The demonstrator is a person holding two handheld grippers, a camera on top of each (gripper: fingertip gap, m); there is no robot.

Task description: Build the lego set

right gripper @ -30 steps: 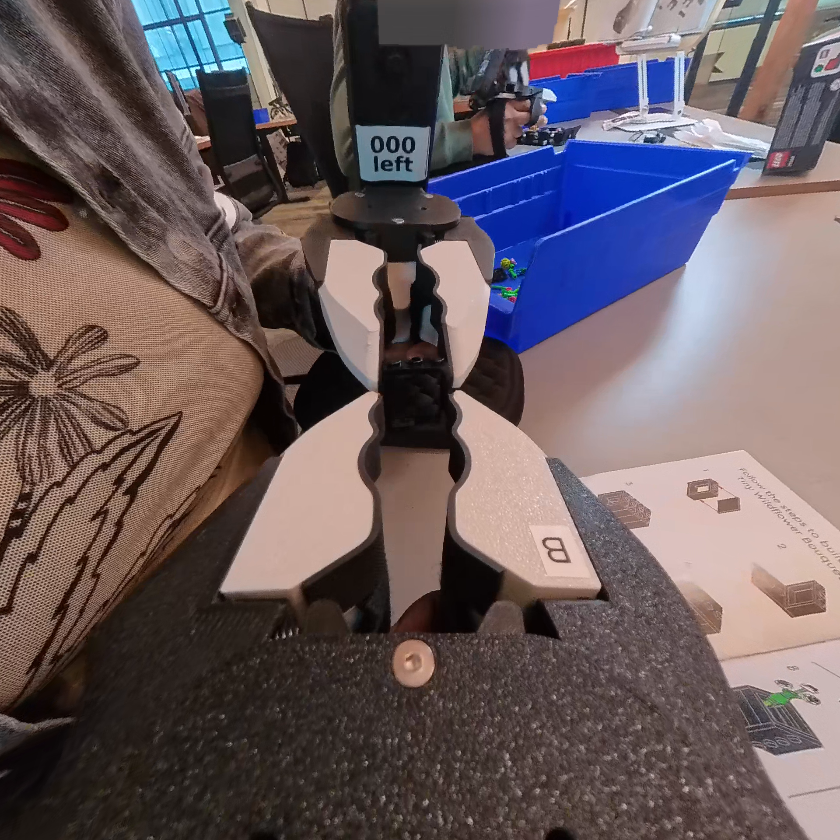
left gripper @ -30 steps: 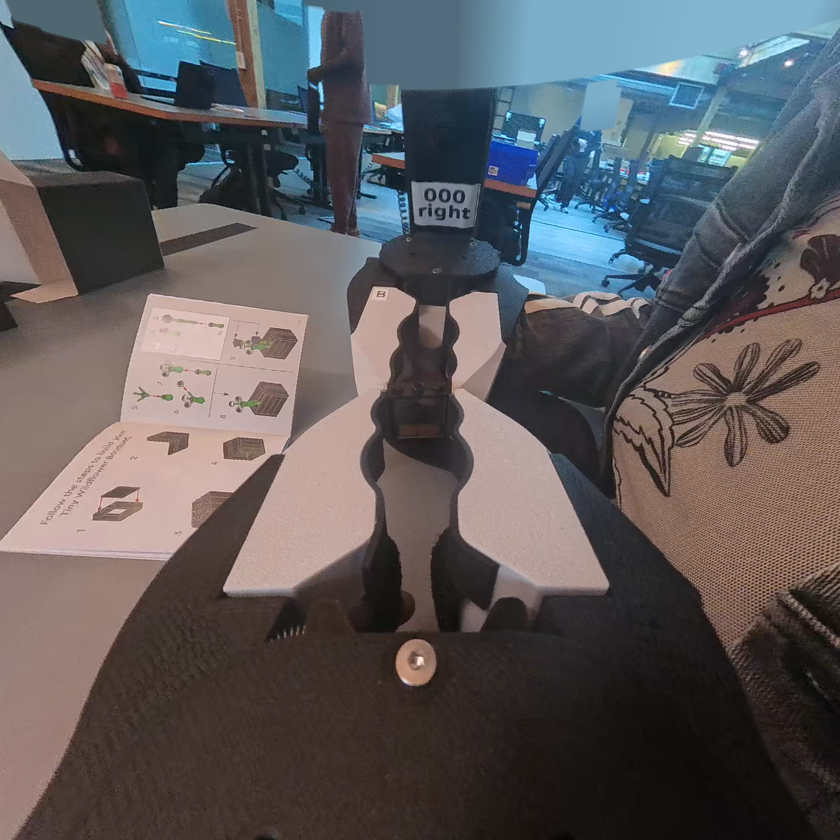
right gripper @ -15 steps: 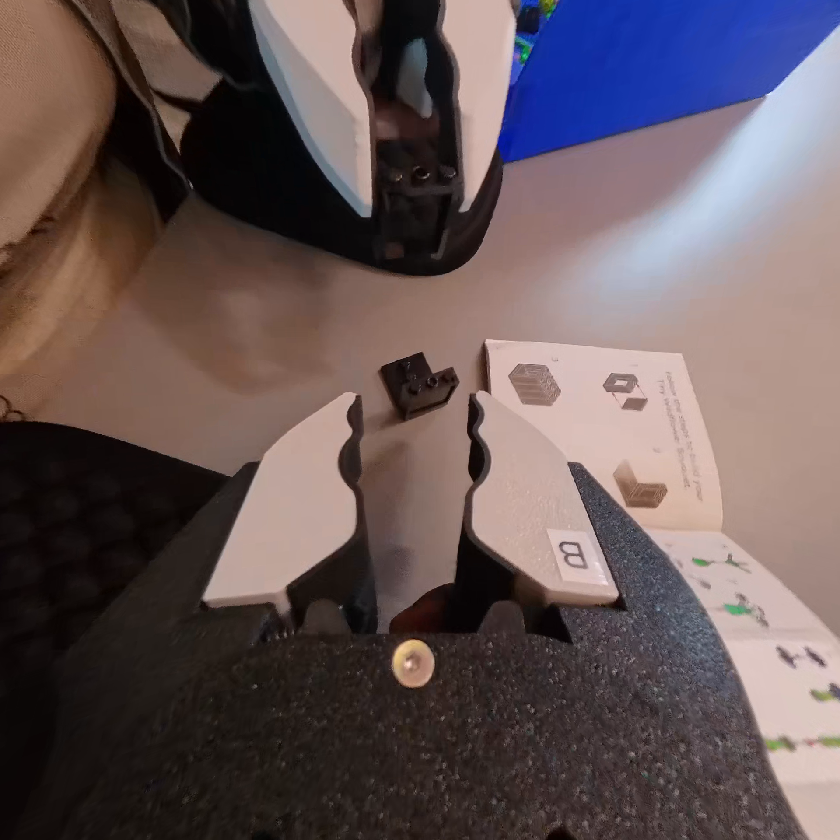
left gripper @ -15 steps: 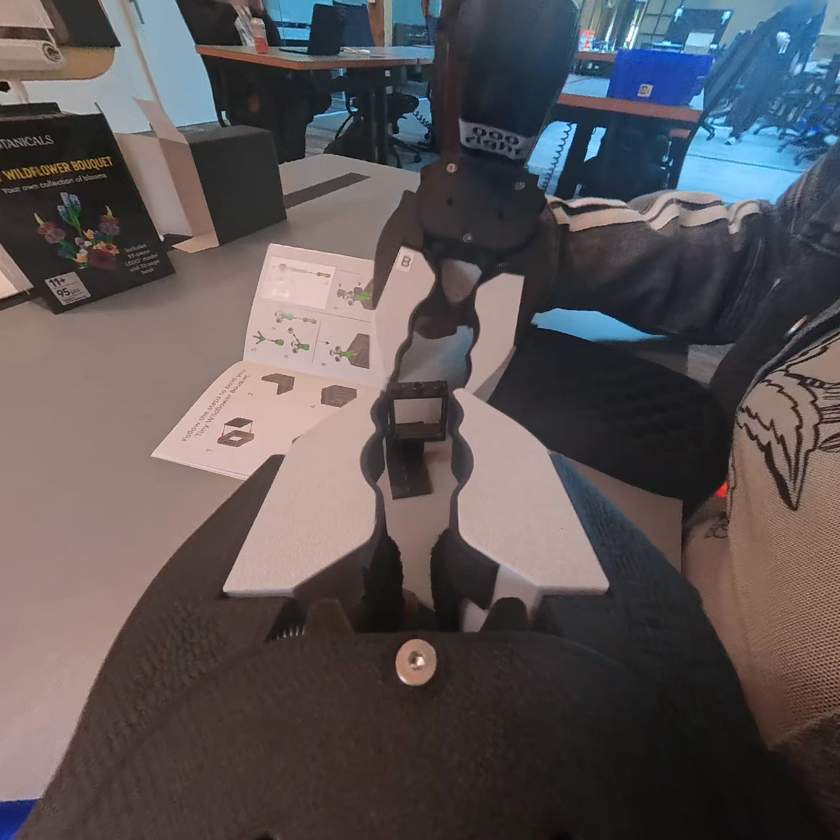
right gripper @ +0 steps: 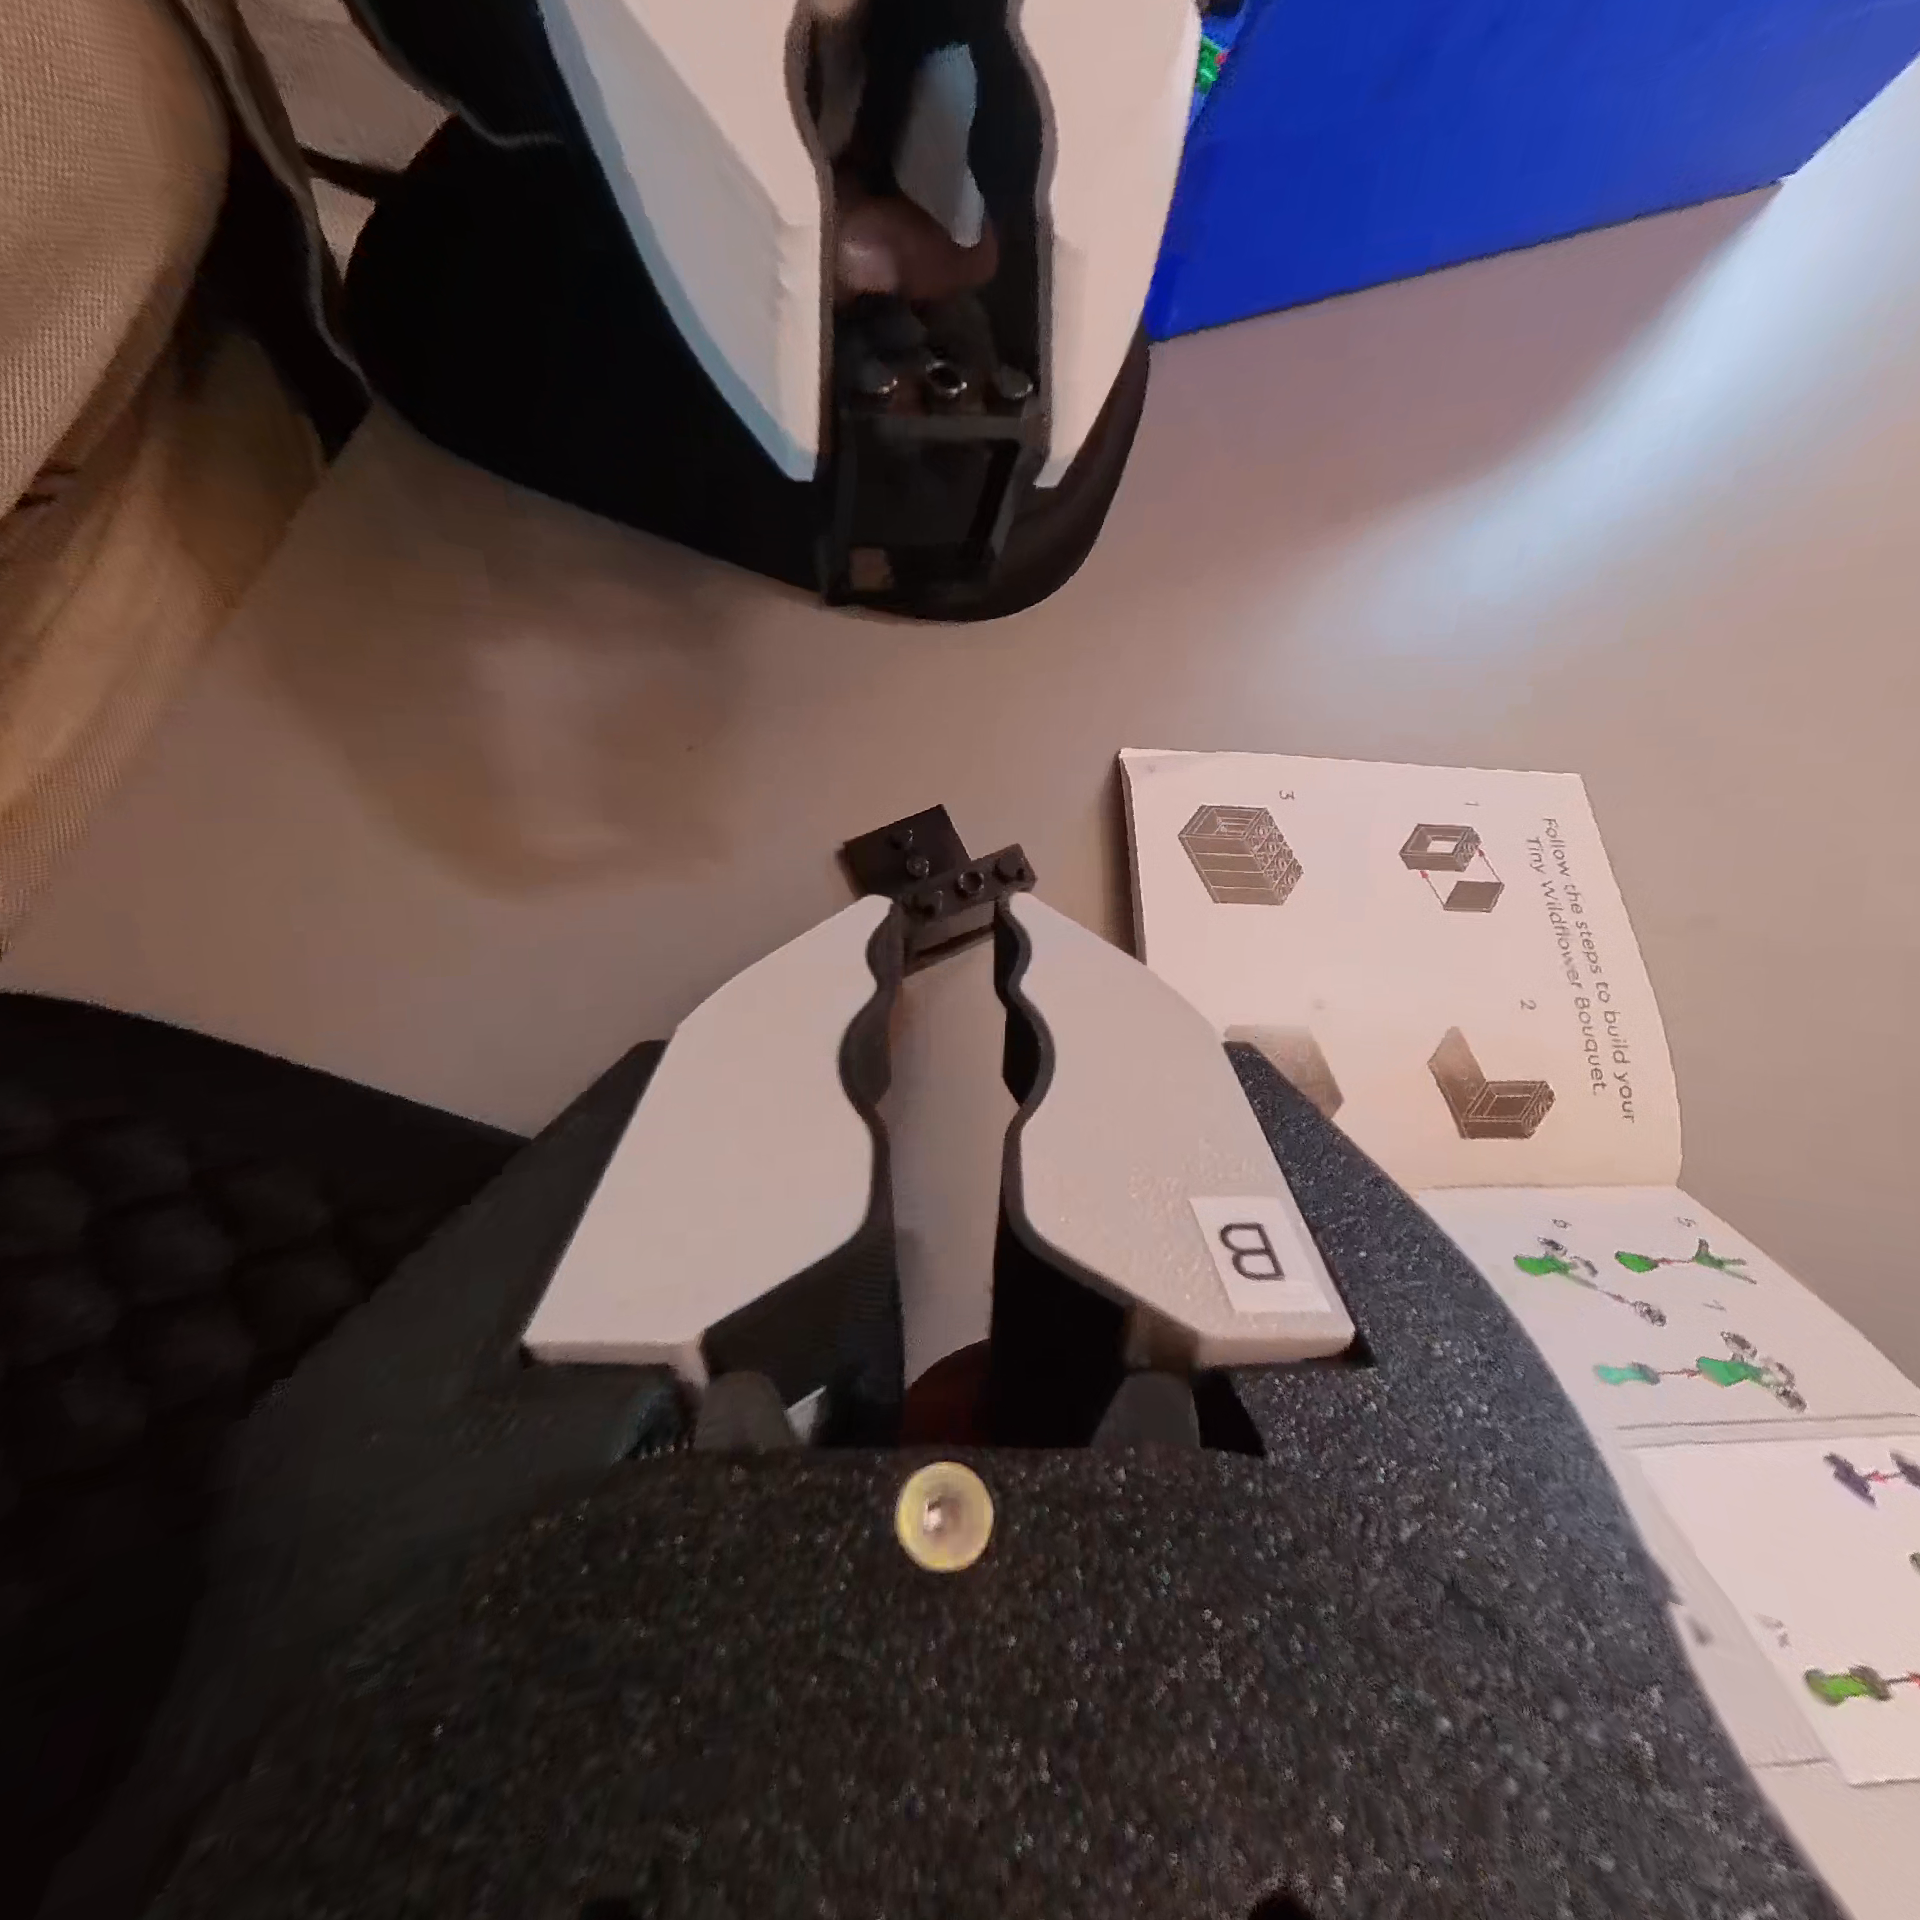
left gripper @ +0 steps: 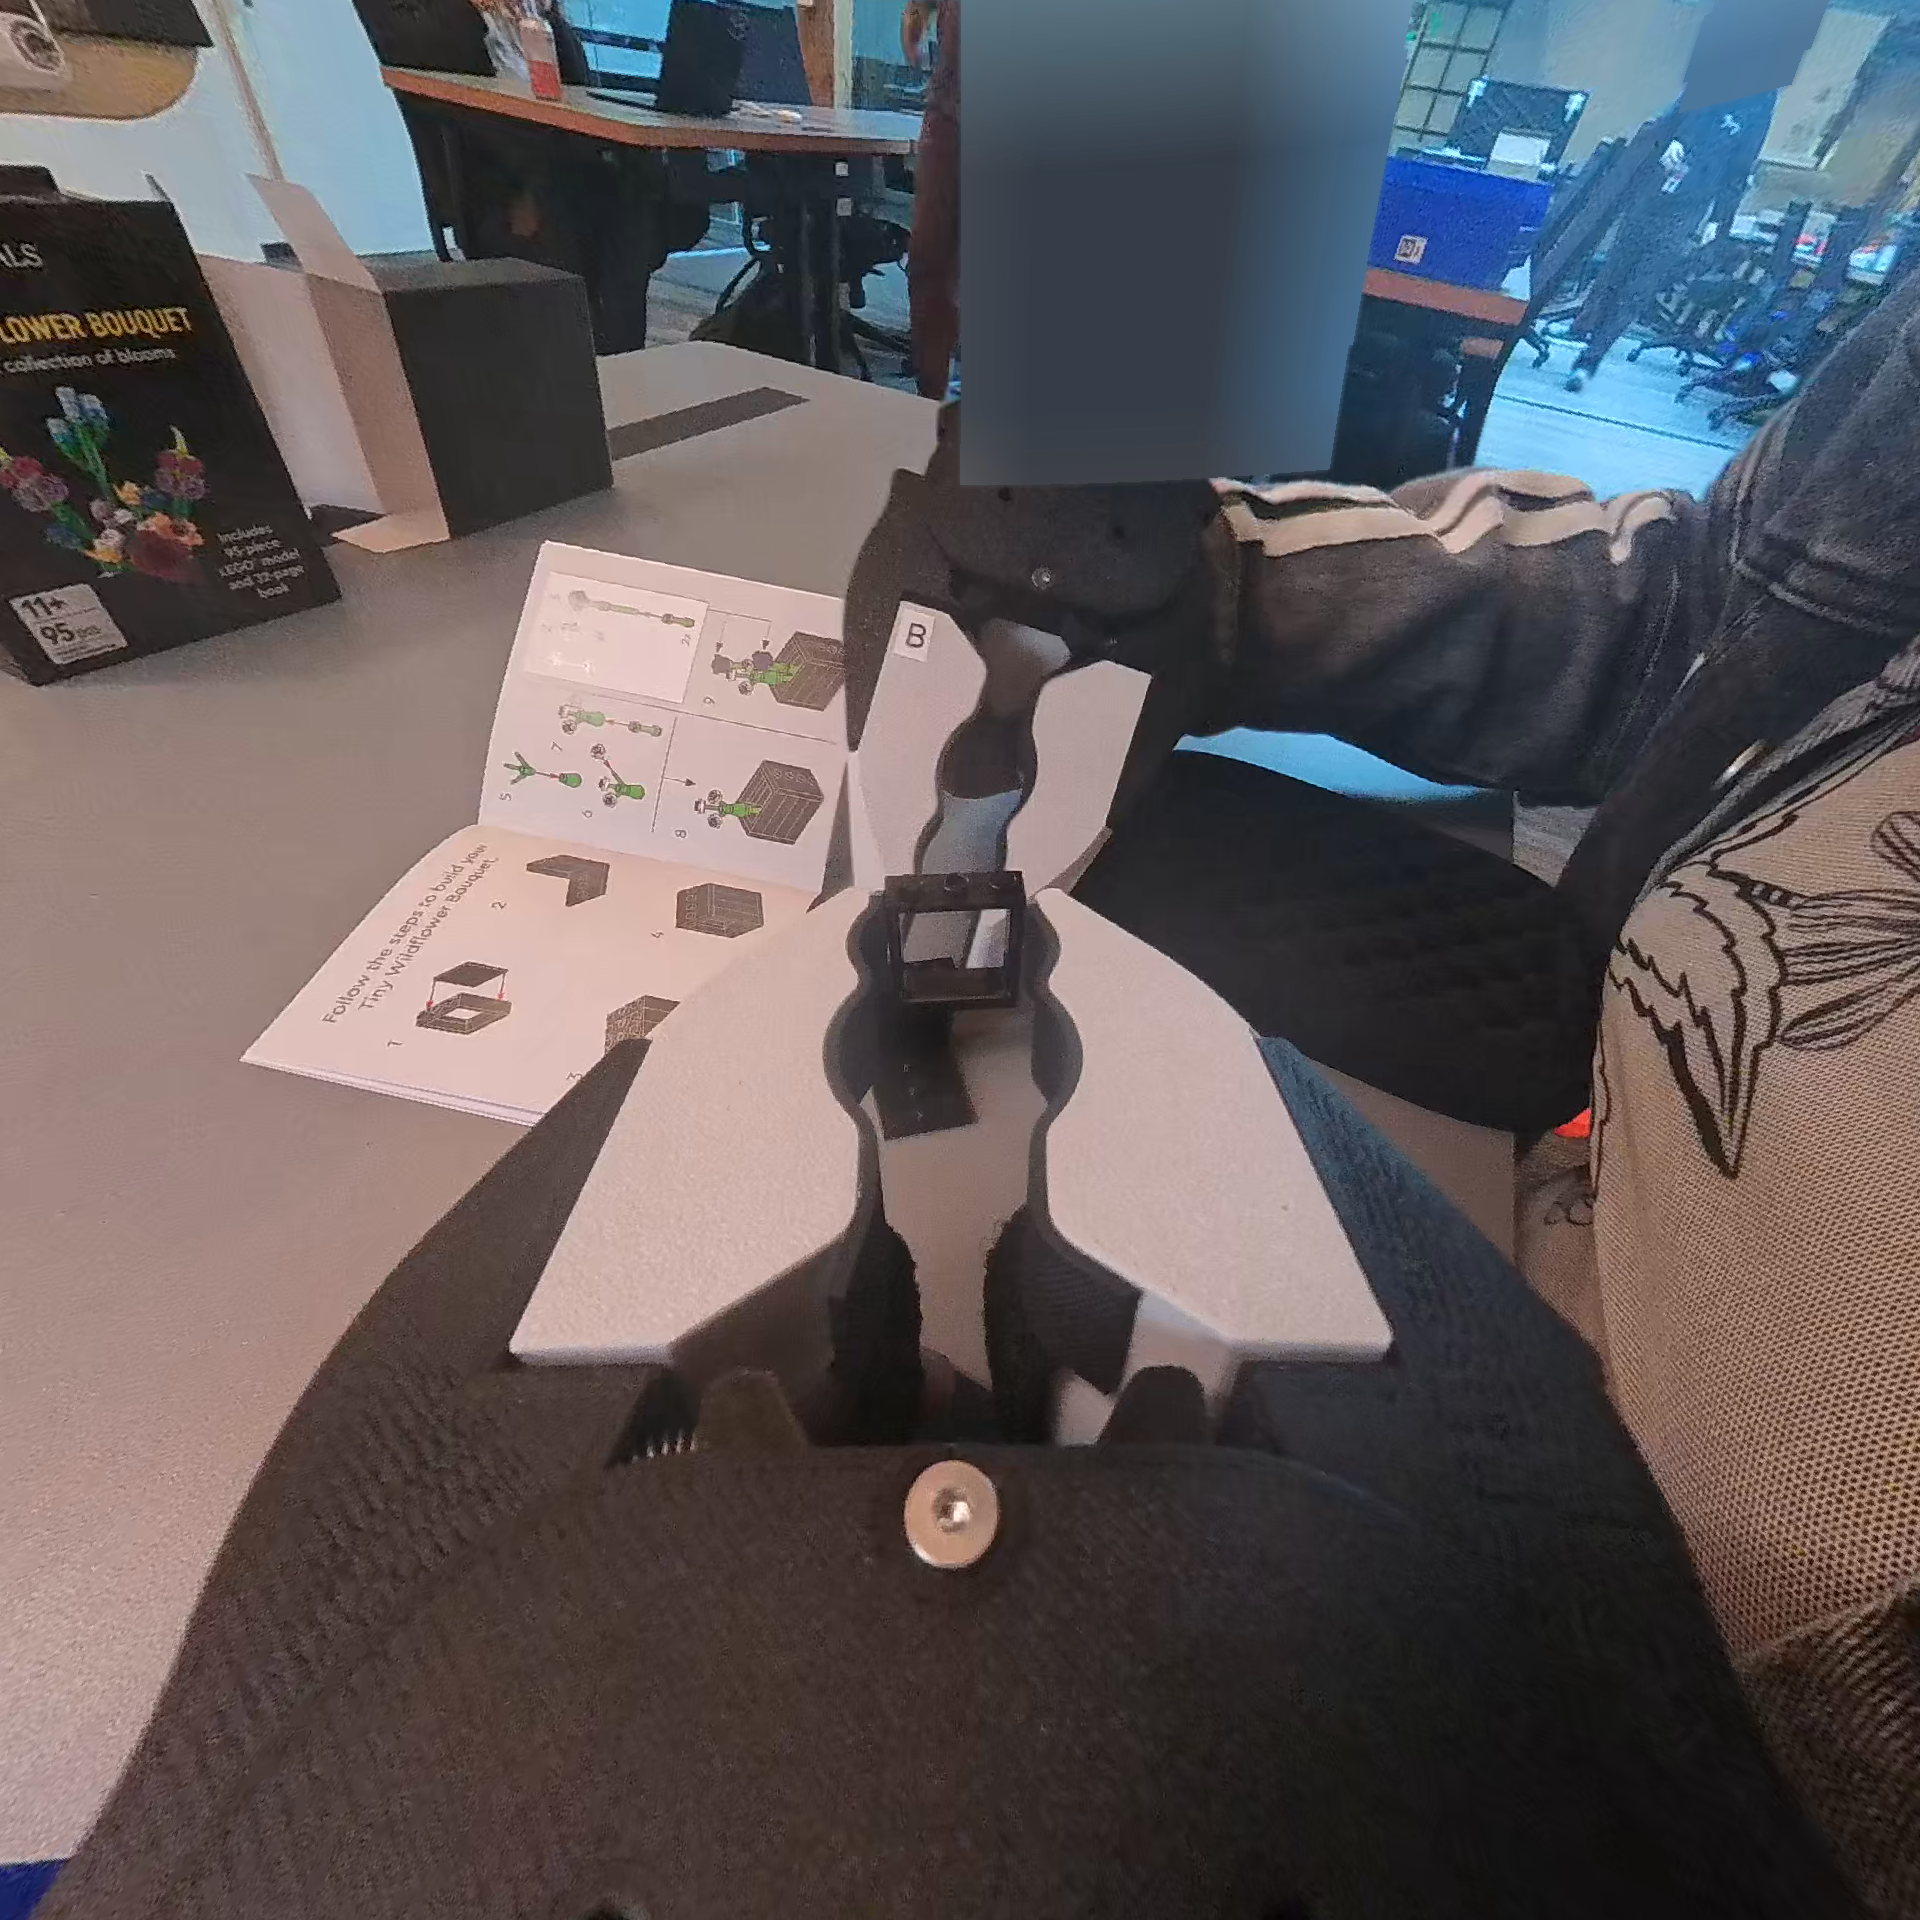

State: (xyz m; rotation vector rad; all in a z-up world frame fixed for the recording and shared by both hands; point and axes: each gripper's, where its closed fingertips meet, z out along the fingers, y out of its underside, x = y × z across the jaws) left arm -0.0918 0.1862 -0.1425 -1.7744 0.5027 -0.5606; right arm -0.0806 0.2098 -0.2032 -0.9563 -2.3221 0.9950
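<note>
My left gripper [left gripper: 956, 935] is shut on a small black square frame piece [left gripper: 954, 940] and holds it above the grey table [left gripper: 208, 935]. It also shows in the right wrist view [right gripper: 925, 478] with the frame piece [right gripper: 920, 499] at its tips. A black L-shaped lego piece [right gripper: 940, 873] rests on the table below; it also shows in the left wrist view [left gripper: 920, 1091]. My right gripper [right gripper: 940, 925] points down at it, jaws closed on its upright wall. The right gripper [left gripper: 971, 831] appears just beyond the frame piece.
An open instruction booklet [left gripper: 582, 831] lies on the table left of the pieces, also in the right wrist view [right gripper: 1403, 935]. A blue bin [right gripper: 1507, 125] stands behind. A lego box [left gripper: 114, 436] and a black block [left gripper: 488, 384] stand at the far left. A person's sleeve [left gripper: 1507, 623] is at the right. Some 7 cm of space lies between my two pairs of fingers. My right tips are roughly 40 cm from the black block [left gripper: 488, 384].
One second ago both grippers met tip to tip. The right gripper then swung down, open, over the L-shaped piece on the table and has now closed on it. The left still holds the frame.
</note>
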